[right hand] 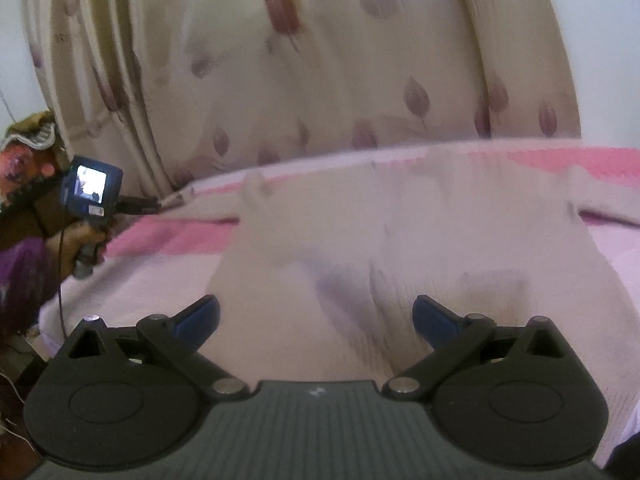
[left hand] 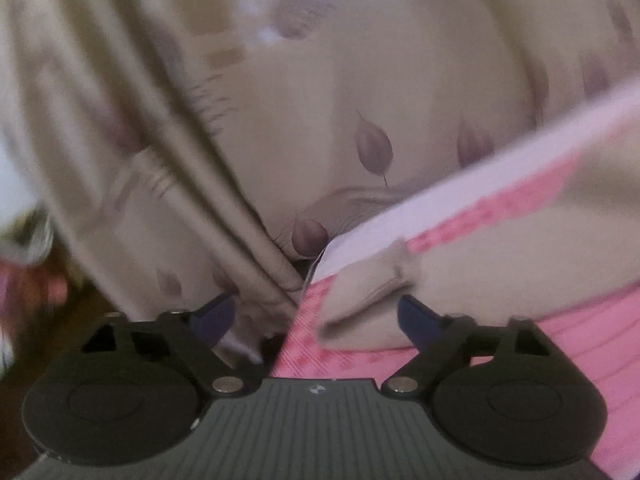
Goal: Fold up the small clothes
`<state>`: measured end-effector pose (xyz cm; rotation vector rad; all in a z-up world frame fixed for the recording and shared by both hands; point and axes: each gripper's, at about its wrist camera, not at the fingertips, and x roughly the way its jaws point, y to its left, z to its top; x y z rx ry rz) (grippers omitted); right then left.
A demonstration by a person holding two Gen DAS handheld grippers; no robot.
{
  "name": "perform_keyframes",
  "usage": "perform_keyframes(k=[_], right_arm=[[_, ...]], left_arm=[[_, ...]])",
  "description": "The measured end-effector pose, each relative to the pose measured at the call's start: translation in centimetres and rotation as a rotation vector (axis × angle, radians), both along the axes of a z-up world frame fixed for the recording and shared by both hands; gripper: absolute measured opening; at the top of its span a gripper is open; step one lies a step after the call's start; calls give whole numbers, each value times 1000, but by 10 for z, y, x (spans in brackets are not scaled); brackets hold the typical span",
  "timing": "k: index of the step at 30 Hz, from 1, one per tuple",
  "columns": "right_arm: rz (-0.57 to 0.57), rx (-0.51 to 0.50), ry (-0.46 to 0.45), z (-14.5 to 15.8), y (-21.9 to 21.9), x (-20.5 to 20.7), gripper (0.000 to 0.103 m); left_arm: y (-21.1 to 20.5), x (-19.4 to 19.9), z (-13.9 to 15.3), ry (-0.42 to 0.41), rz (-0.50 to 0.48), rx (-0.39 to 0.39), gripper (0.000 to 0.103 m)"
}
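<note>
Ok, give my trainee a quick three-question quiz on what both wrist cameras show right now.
1. True or false: the right gripper is clamped on the white garment.
2. The bedspread under the garment is mainly: A) green, B) pink, C) black?
3. In the right wrist view, what does the person's hand at the far left hold?

Key
1. False: its jaws stand open, nothing pinched.
2. B.
3. The left gripper, seen from behind with a lit screen, pointing at the bed's edge by the curtain.
</note>
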<state>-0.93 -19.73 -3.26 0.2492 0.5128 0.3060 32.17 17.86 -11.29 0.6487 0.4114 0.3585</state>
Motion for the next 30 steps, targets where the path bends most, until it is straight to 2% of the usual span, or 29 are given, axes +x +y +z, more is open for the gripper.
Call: perform_keyframes(k=[2,4,7,9,10,11,12,13,15,18,20,23,24,26,28,29,30], right_arm=[[-12,-8,21,-4,-1,6,103],[-21,-9,31,-4,-3,11,103],[-35,-11,51,-4,-3,19,103],[-42,-8,65,-4,-3,25,103],[-44,-4,72,-5,-2,28,103],[-46,-4,77,-4,-1,28,103],[-49,-4,80,-4,-1,30,103],[-50,-4,83,-4,0,30,103],[-52,-9,82,-4,0,29,103],[-63,-18,68,-1,-4,23,103],[-82,-8,64,0,-11,19,103],[-116,69,71,-1,-29,13,103],[-130,103,75,-2,-37,12,103],[-162,150,64,0,-53,4,103],[-193,158,39,7,-67,-7,103],[-212,145,23,10,-74,-14,103],[-228,123,7,13,-80,-21,103]], left_arm=[[14,21,-10,51,-27,39,85],[28,38,-16,77,-42,43,84],[43,59,-21,87,-54,24,77],[50,76,-26,124,-59,-14,71],[52,81,-27,136,-50,-31,58],[53,85,-28,144,-36,-56,33],[58,91,-27,164,-5,-100,17],[64,94,-24,165,35,-167,12],[79,84,-11,88,90,-312,11],[99,47,16,-27,183,-519,11],[103,22,28,-54,225,-553,11],[114,5,30,-24,350,-543,13],[123,1,29,12,398,-576,18],[136,-8,27,43,463,-636,42],[136,-31,36,-16,476,-618,51],[129,-43,42,-47,460,-589,65],[122,-55,49,-69,433,-576,73]])
